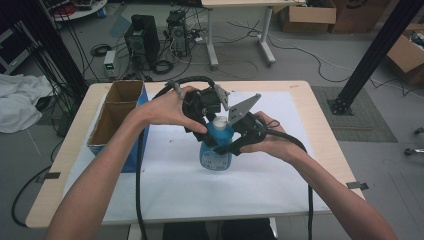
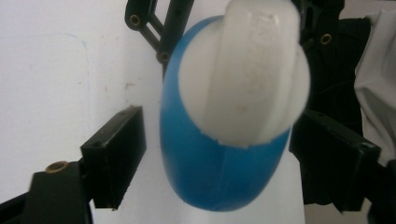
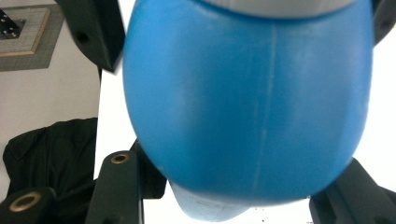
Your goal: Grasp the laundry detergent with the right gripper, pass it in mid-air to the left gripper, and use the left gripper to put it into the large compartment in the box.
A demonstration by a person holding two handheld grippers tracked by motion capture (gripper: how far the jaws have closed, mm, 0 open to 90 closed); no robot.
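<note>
A light wooden table (image 1: pixel 320 107) covered by a white sheet (image 1: pixel 180 180) sits in a workshop room with a grey floor, and on its left edge stands an open cardboard box with a blue side (image 1: pixel 116 117). Beyond the table, a black computer tower (image 1: pixel 142 37) and loose cables lie on the floor, cardboard cartons sit at the far right, and a white cloth (image 1: pixel 17 100) is heaped at the left. At the centre of the sheet stands the blue plastic bottle with a white cap (image 1: pixel 216 145), upright, with both hands closing in on it. From above, the left gripper (image 1: pixel 202 107) sits over the cap and the right gripper (image 1: pixel 240 135) comes at the bottle's side. The left gripper view gives what the high view hides: its two black jaws stand apart on either side of the bottle (image 2: pixel 219 172), clear of it on the left. The right gripper view shows the blue body (image 3: pixel 247 102) pressed close between its jaws, which look to be touching it, though I cannot tell whether they are clamped.
</note>
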